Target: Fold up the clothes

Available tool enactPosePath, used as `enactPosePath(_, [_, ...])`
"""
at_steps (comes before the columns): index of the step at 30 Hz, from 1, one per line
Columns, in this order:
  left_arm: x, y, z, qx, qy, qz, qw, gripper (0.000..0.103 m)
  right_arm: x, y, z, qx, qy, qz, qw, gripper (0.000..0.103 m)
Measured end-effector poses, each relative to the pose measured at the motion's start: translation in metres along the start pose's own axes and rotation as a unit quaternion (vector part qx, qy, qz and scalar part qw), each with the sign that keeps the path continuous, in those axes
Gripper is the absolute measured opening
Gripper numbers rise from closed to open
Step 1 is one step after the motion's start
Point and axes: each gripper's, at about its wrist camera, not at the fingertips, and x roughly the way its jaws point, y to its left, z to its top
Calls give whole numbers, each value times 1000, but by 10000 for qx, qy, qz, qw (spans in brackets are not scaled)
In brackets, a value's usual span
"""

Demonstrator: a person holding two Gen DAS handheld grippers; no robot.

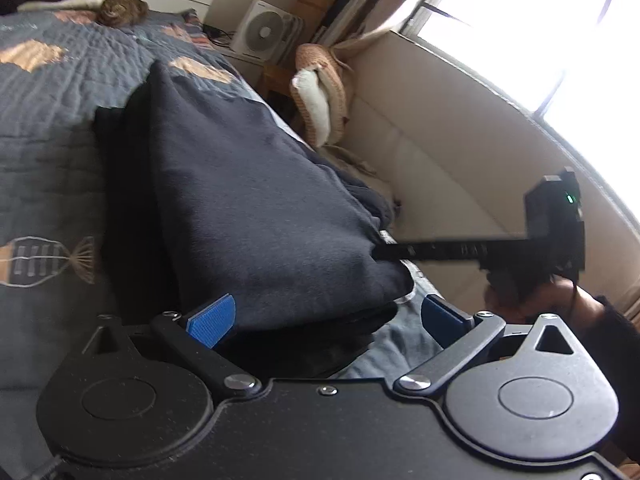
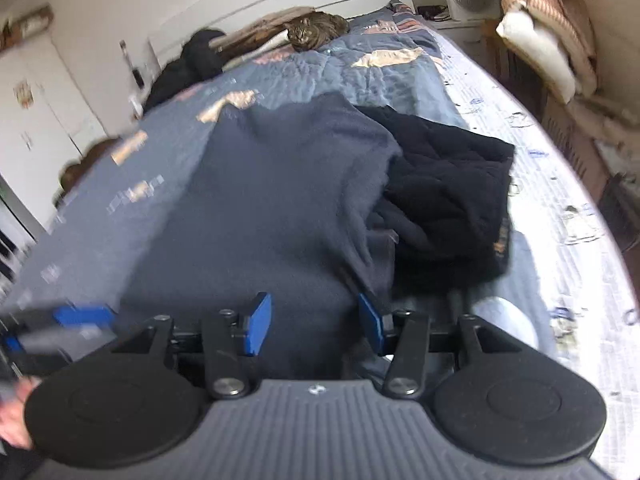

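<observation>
My left gripper (image 1: 326, 320) points downward, its blue fingers (image 1: 212, 320) spread wide with nothing pinched. My right gripper (image 2: 314, 328) tilts steeply down, fingers (image 2: 256, 328) half apart, not pressing. My left hand (image 2: 16, 412) grips its handle.

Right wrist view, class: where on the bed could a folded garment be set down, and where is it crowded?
Free: quilt between the navy garment and the cat. Crowded: the black garment beside the navy one.
</observation>
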Motion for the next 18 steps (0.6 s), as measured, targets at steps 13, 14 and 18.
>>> enactPosePath(13, [-14,-42,-4,534,50,543,9971,100,-49,-28,-18,525,-598,120,9968,49])
enactPosePath(14, [-13,-42,-6,553,70,544,9970,100,-49,-32,-16,540,-603,208,9965,49])
enactPosePath(18, [-11,-45,-10,600,148,537,9966,100,-37,-36,-10,329,-372,515,9974,49])
